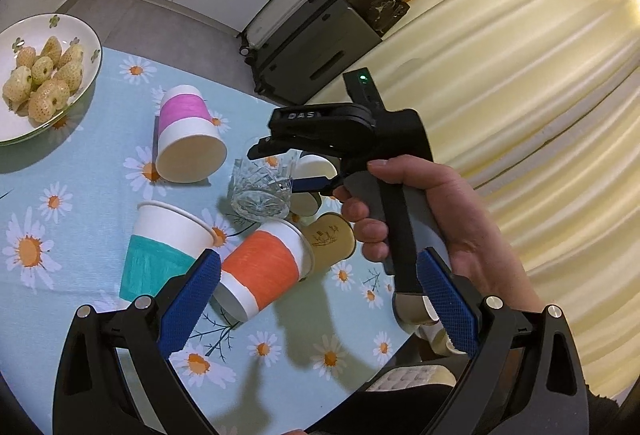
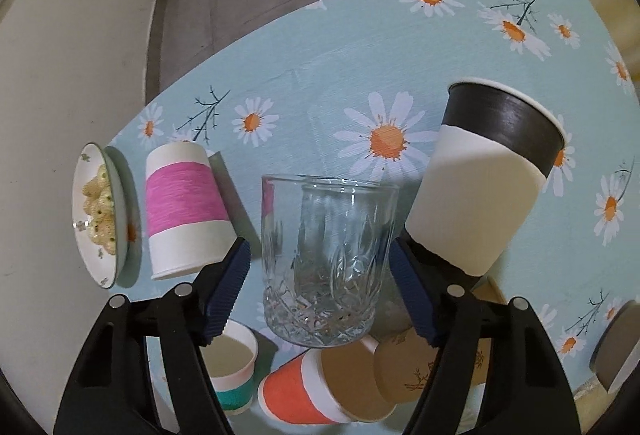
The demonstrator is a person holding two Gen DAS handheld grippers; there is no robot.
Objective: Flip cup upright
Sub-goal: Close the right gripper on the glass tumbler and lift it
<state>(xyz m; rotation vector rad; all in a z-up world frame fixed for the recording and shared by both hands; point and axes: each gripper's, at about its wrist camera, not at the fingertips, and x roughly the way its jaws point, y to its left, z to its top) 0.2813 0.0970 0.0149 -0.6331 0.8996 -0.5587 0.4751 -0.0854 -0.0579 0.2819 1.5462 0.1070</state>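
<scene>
The clear cut-glass cup (image 2: 326, 263) stood tilted, base down, rim up, on the daisy-print surface (image 2: 360, 55).

The right tool (image 2: 320, 287) is straddling the cut glass (image 2: 326, 263), blue fingers (image 2: 228, 295) spread beside it; pink-banded cup (image 2: 186, 211) lying left of the glass, black-banded cup (image 2: 486, 175) right.

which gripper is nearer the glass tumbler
Right. The right gripper has the glass tumbler between its open fingers; the left gripper is back near the orange-banded cup, short of the tumbler.
</scene>
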